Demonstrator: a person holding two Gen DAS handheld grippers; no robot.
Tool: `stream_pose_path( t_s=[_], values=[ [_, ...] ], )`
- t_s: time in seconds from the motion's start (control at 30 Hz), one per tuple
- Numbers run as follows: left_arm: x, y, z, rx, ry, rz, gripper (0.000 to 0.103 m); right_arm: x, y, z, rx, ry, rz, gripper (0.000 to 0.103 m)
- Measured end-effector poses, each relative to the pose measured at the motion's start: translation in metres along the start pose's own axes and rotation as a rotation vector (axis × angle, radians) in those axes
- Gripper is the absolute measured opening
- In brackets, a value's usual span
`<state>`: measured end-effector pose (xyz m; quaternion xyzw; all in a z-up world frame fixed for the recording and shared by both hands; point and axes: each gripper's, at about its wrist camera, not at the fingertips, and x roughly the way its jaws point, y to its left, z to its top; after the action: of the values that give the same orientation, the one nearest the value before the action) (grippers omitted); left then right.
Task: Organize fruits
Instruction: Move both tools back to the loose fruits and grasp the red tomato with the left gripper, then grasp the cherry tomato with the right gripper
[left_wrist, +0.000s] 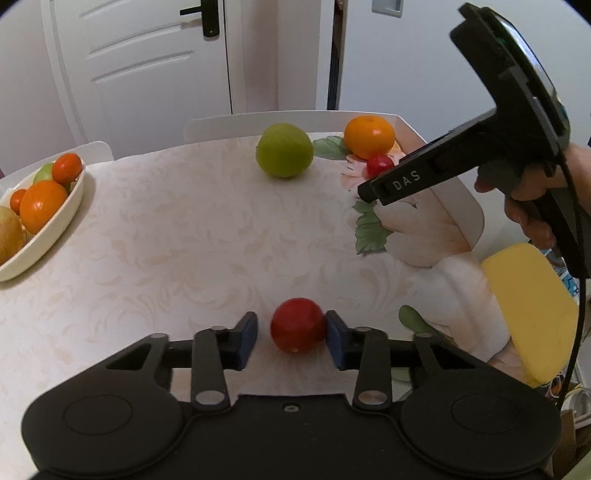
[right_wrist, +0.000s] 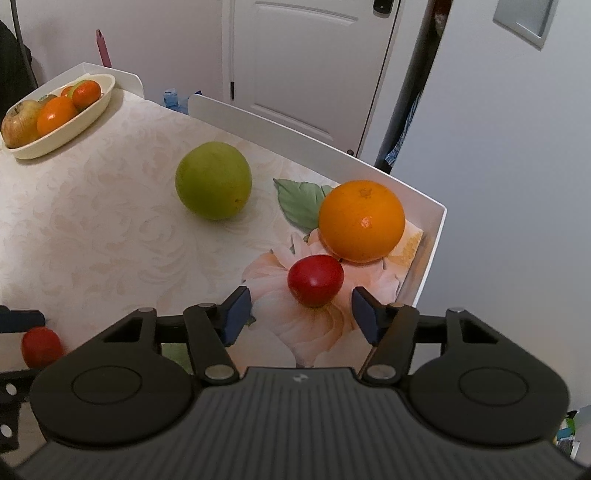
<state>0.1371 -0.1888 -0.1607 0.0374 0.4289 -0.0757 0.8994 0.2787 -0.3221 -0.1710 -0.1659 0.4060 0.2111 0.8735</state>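
In the left wrist view, my left gripper (left_wrist: 291, 334) is open around a small red fruit (left_wrist: 297, 325) on the table; the right pad touches it, the left pad stands a little off. This fruit also shows in the right wrist view (right_wrist: 40, 346). My right gripper (right_wrist: 301, 314) is open, just in front of a second small red fruit (right_wrist: 315, 279) that lies beside an orange (right_wrist: 361, 220). A green apple (right_wrist: 213, 185) sits mid-table. A cream bowl (right_wrist: 59, 142) at the far left holds several oranges and apples.
The table wears a cream cloth with a flower print (right_wrist: 306, 321). White chair backs (right_wrist: 280, 129) stand along the far edge. A yellow chair seat (left_wrist: 532, 314) is at the right. A white door (right_wrist: 314, 66) is behind.
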Motion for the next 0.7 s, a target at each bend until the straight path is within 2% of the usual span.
stream_pose_path(
  t_s=[0.07,0.33,0.47,0.7],
  values=[
    [0.0,-0.001,0.0,0.011,-0.001,0.005,0.035,0.002,-0.001,0.002,-0.003,-0.003,0.002,0.072],
    [0.001,0.0,0.001,0.016,0.003,0.003,0.034,0.005,-0.005,0.008,0.015,-0.007,0.003,0.062],
    [0.001,0.003,0.001,0.007,0.002,0.009,0.034,0.006,-0.007,0.011,0.021,-0.005,-0.001,0.048],
    [-0.005,0.013,0.004,-0.024,-0.007,0.032,0.034,-0.005,-0.002,0.013,0.043,-0.024,0.011,0.047]
  ],
)
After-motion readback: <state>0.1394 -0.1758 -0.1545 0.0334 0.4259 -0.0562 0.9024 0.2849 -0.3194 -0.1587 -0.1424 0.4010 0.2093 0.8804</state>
